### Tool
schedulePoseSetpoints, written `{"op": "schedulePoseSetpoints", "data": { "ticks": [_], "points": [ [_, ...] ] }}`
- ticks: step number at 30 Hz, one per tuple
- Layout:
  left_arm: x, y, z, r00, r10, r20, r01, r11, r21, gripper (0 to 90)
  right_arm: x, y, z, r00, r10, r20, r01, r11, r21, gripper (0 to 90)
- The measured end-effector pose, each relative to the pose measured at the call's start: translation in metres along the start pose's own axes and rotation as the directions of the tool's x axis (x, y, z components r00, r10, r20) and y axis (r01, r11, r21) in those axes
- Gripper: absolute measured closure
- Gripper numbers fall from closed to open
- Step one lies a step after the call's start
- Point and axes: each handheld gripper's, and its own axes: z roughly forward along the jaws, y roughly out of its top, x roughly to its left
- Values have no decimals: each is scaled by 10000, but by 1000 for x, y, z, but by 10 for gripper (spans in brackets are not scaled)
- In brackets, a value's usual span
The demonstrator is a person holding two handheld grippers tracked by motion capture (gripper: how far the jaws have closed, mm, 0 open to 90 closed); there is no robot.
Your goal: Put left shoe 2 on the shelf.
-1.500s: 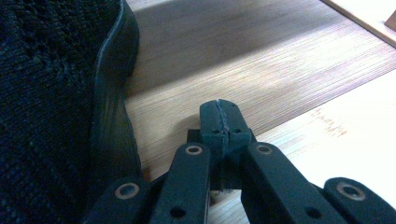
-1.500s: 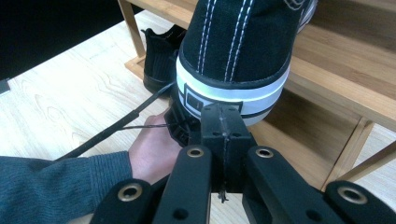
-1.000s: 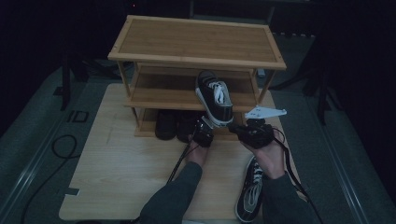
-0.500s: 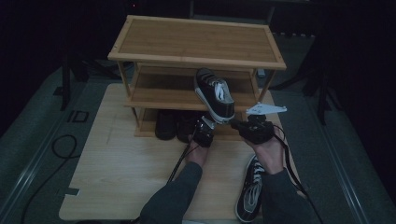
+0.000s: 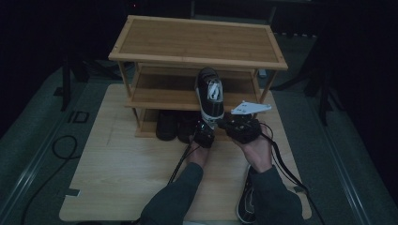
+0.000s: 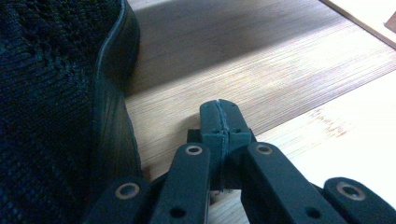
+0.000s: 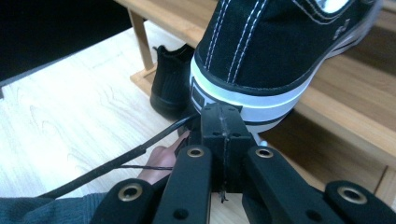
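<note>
On the middle shelf of the bamboo shoe rack point(image 5: 197, 56) a black-and-white sneaker point(image 5: 210, 96) lies toe inward, its heel sticking out past the shelf's near edge. Both claws sit just below and in front of that heel. The left claw point(image 5: 204, 133) has its jaws pressed together with nothing between them; in the left gripper view point(image 6: 220, 122) its tip hovers over bare bamboo, right beside a dark knit shoe point(image 6: 51, 102) on the lowest shelf. The right claw point(image 5: 230, 124) is likewise closed and empty — in the right gripper view point(image 7: 221, 125) its tip stands at the white rubber band of the sneaker's point(image 7: 275, 51) heel, whether touching or just short I cannot tell.

The work in hand looks like seating the sneaker fully on the shelf by pushing at the heel. The risks follow from that. A closed tip is a narrow, hard contact, so a push off the heel's centre would likely swing the shoe sideways instead of sliding it in. A push aimed too low could slip under the sole and lever the heel up, tipping the sneaker or dropping it off the edge onto the black shoes point(image 5: 167, 125) below. The left claw is crowded close to those lower shoes and could nudge them. Another sneaker point(image 5: 246, 202) lies on the worktop point(image 5: 117, 178) by the person's right sleeve — an elbow drawing back could knock it.
</note>
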Motion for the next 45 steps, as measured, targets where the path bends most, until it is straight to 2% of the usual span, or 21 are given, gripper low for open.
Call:
{"op": "schedulePoseSetpoints", "data": {
  "ticks": [10,15,18,28,30,31,33,35,38,39,41,42,45],
  "points": [
    [0,0,0,10000,-3,-41,3,10000,3,900,5,0,7,9982,-412,430,411,9991,36,900],
    [0,0,0,10000,-21,-29,21,10000,1,900,4,1,10,9979,-492,417,490,9988,67,900],
    [0,0,0,10000,-33,-28,33,10000,2,900,3,2,11,9969,-484,618,479,9988,93,900],
    [-1,0,-1,10000,-13,-84,13,10000,22,900,-2,3,16,9961,-401,780,400,9992,34,900],
    [0,0,-1,10000,-43,-54,43,10000,20,900,-3,4,20,9933,-388,1087,388,9992,16,900],
    [0,0,-1,10000,-46,-47,46,10000,25,900,-5,4,22,9936,-309,1088,312,9995,-6,900],
    [-1,0,-1,10000,-19,-79,20,10000,33,900,-9,6,23,9967,-162,790,164,9999,-24,900],
    [-1,0,-1,10000,-22,-82,22,10000,37,900,-9,7,25,9977,-191,651,193,9998,-26,900],
    [-1,0,-1,9999,10,-106,-10,10000,18,900,-9,9,27,9973,-224,696,225,9997,-10,900],
    [0,0,0,9999,96,48,-97,10000,18,900,-8,10,28,9972,-256,709,256,9997,2,900],
    [0,0,-1,9999,131,-59,-131,9999,24,900,-5,10,29,9947,-423,941,421,9991,45,900],
    [-1,0,-1,9999,23,-144,-23,10000,26,900,-4,11,30,9935,-521,1016,516,9986,75,900],
    [-1,0,-1,9999,26,-130,-26,10000,29,900,-3,12,33,9936,-529,994,531,9986,8,900]
  ]
}}
